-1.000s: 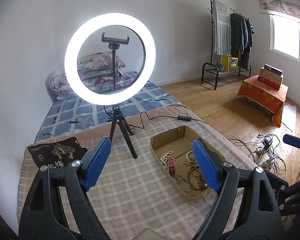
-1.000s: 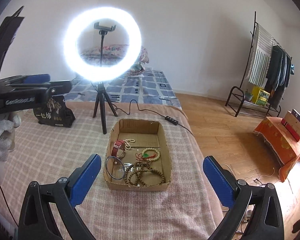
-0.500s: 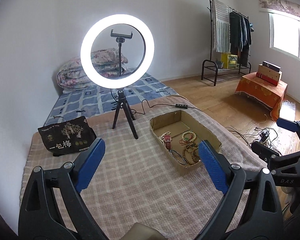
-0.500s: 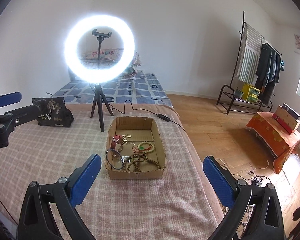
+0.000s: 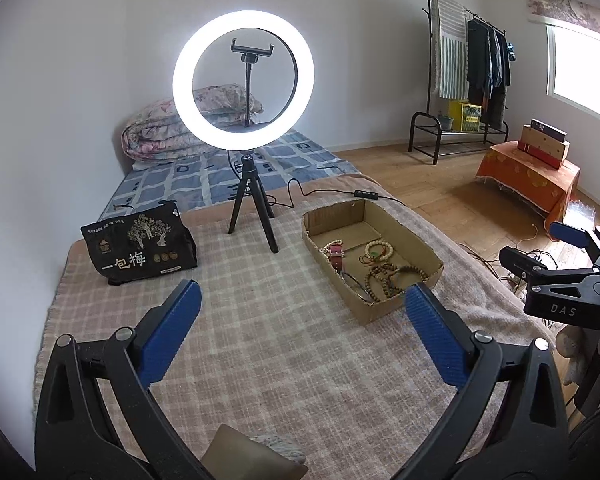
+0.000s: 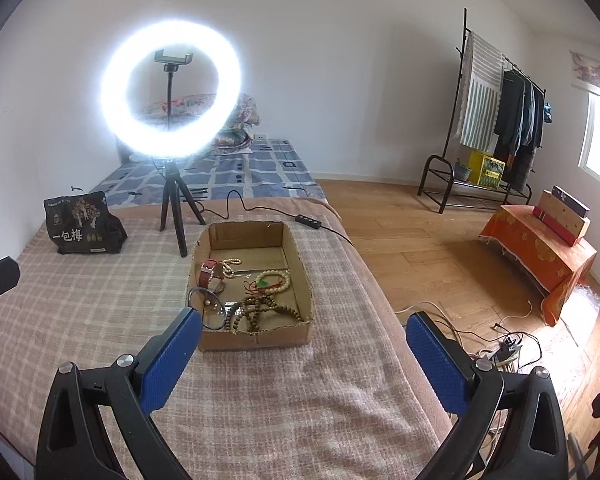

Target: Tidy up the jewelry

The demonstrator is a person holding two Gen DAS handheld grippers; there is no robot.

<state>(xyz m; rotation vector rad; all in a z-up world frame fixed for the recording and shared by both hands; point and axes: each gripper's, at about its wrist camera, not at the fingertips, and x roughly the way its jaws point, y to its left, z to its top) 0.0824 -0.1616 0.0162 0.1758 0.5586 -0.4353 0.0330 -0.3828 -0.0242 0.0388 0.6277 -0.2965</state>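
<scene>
Left wrist view: both grippers hover tilted down over the blanket point(image 5: 260, 340), jaws wide, empty.

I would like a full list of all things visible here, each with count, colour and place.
cardboard box: one, brown, on the blanket, right of the tripod
jewelry: several bead strings, a red strap and a ring-shaped piece, inside the box
ring light: one, white, lit, on a black tripod
black bag: one, far left on the blanket
checked blanket: one, pink-beige, under everything
clothes rack: one, black, by the far wall
left hand-held gripper: blue pads, open, empty
right hand-held gripper: blue pads, open, empty
</scene>
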